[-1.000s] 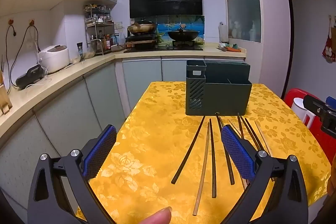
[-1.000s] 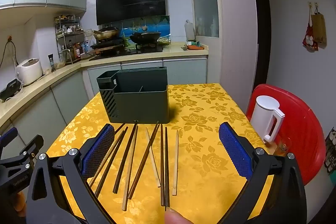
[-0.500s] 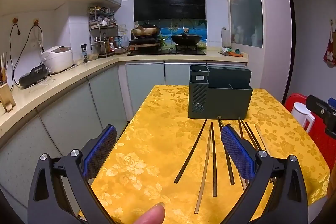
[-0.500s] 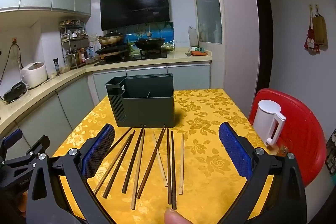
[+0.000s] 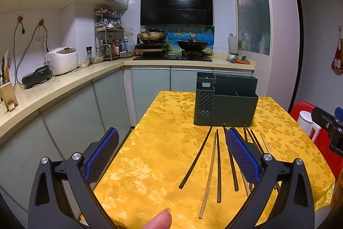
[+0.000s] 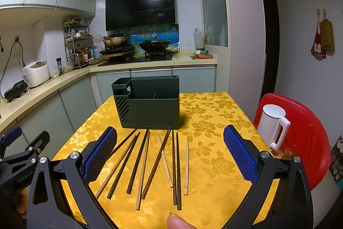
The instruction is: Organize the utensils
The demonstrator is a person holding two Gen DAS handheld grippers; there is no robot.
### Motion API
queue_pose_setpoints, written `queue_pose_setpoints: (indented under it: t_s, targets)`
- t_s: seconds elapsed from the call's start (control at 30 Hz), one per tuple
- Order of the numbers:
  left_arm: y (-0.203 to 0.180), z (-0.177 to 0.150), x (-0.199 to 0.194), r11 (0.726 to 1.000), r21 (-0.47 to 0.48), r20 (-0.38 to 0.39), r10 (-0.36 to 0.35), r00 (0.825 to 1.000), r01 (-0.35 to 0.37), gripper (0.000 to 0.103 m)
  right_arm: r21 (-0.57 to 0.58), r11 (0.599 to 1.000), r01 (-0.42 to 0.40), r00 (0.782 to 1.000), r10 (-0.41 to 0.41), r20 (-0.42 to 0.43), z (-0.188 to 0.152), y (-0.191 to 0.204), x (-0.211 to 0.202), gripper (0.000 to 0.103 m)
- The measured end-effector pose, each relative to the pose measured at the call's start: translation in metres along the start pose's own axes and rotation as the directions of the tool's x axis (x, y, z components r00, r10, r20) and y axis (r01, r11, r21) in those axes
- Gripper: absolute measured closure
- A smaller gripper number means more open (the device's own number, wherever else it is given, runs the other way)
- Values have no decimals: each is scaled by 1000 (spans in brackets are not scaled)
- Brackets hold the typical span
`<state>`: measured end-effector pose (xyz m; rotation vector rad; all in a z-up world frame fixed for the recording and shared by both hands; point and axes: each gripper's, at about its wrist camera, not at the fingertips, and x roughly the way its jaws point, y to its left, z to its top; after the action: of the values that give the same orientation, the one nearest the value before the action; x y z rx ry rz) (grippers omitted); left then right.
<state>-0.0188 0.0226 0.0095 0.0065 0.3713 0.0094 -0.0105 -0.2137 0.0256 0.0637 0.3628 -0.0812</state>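
Left gripper: the left gripper (image 5: 172, 150) hangs above the table's left part with its blue-padded jaws spread wide and nothing between them; a fingertip (image 5: 159, 219) shows at the bottom edge.
Right gripper: the right gripper (image 6: 170, 148) hovers over the loose sticks, jaws spread wide and holding nothing.
Chopsticks: the chopsticks (image 6: 157, 161) lie loose on the cloth in a rough fan, dark and pale ones mixed, far ends pointing toward the caddy, some crossing each other.
Caddy: the dark green utensil caddy (image 6: 150, 108) stands upright just behind the chopsticks, with a slotted narrow compartment on its left and a divided open bin on its right; its inside cannot be seen clearly.
Table: the table (image 6: 216, 119) carries a yellow floral cloth.
Kettle: a white kettle (image 6: 273, 126) sits on a red stool (image 6: 308, 143) beside the table's right edge.
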Motion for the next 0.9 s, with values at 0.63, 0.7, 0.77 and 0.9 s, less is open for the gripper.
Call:
queue_pose_setpoints:
  t_s: [0.63,0.7,0.77,0.9]
  targets:
    - [4,-1,-7,1000,-31,51,7,999,-5,7,-9,1000,-9,1000,9,7,-5,5,3,7]
    - [3,-1,-6,1000,-30,46,4,999,-3,7,-8,1000,-10,1000,10,8,-5,6,3,7]
    - [3,-1,-3,999,-32,24,-4,1000,5,7,-8,1000,-11,1000,11,9,-4,6,3,7]
    - [0,-4,0,1000,-20,15,-7,1000,8,7,-8,1000,-9,1000,9,8,-4,6,3,7]
